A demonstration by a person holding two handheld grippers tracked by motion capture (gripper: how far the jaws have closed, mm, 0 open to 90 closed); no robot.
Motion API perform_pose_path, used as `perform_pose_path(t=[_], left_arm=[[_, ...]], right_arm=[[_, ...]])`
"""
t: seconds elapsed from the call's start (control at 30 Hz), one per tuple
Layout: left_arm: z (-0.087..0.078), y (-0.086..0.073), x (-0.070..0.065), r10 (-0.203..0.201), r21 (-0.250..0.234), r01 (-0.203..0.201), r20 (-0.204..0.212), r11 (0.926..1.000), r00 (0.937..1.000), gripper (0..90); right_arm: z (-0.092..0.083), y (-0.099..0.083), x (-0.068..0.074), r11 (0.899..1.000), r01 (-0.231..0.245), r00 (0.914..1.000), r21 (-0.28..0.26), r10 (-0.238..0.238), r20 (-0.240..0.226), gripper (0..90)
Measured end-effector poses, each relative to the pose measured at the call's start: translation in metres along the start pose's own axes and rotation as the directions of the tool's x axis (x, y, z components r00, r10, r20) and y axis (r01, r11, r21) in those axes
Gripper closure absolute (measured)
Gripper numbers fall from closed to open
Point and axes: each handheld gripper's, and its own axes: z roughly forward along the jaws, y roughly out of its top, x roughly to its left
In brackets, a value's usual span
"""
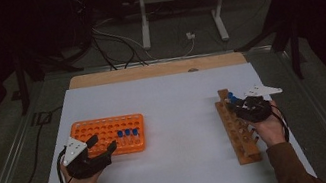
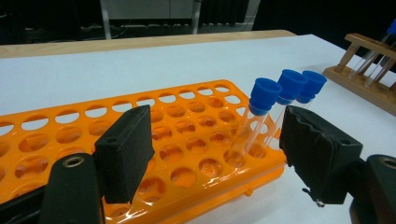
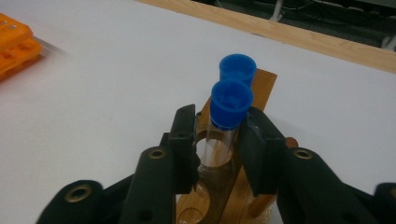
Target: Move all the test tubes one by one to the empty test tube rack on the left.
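White table (image 1: 176, 119): right claw (image 3: 219, 147) gripping tube (image 3: 224, 130)

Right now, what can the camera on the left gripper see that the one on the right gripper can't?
Left gripper view: three blue-capped tubes standing in the rack's holes, between the open left gripper.

Right gripper view: the right gripper closing around a blue-capped tube in the wooden rack, another capped tube behind it.

Both: the white table, the orange rack and the wooden rack.
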Motion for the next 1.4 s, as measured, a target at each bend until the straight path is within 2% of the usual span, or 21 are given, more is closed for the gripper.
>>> perform_pose_path(t=[0.07,0.37,0.87,1.17,1.4], left_arm=[[0.0,0.0,0.0,-0.002,0.001,0.002,-0.001,1.0,1.0,26.8],[0.001,-0.001,0.0,-0.006,0.004,0.006,0.0,1.0,1.0,26.8],[0.0,0.0,0.002,-0.013,0.003,0.013,-0.011,0.9999,0.9999,24.9],[0.001,0.0,0.004,-0.017,0.011,0.017,-0.032,0.9998,0.9993,17.9],[-0.001,0.003,0.003,-0.018,-0.001,0.018,-0.043,0.9998,0.9989,11.7]], right_arm=[[0.0,0.0,0.001,1.0,0.008,1.0,0.0,-0.008,0.005,75.6],[-0.004,-0.002,0.003,1.0,0.016,0.9999,-0.008,-0.016,-0.002,76.8],[-0.021,0.01,0.003,0.996,0.028,0.9996,-0.081,-0.027,0.011,76.9],[-0.035,0.019,0.003,0.993,0.04,0.9991,-0.107,-0.038,0.02,76.9],[-0.049,0.027,0.004,0.99,0.054,0.9985,-0.131,-0.052,0.018,76.9]])
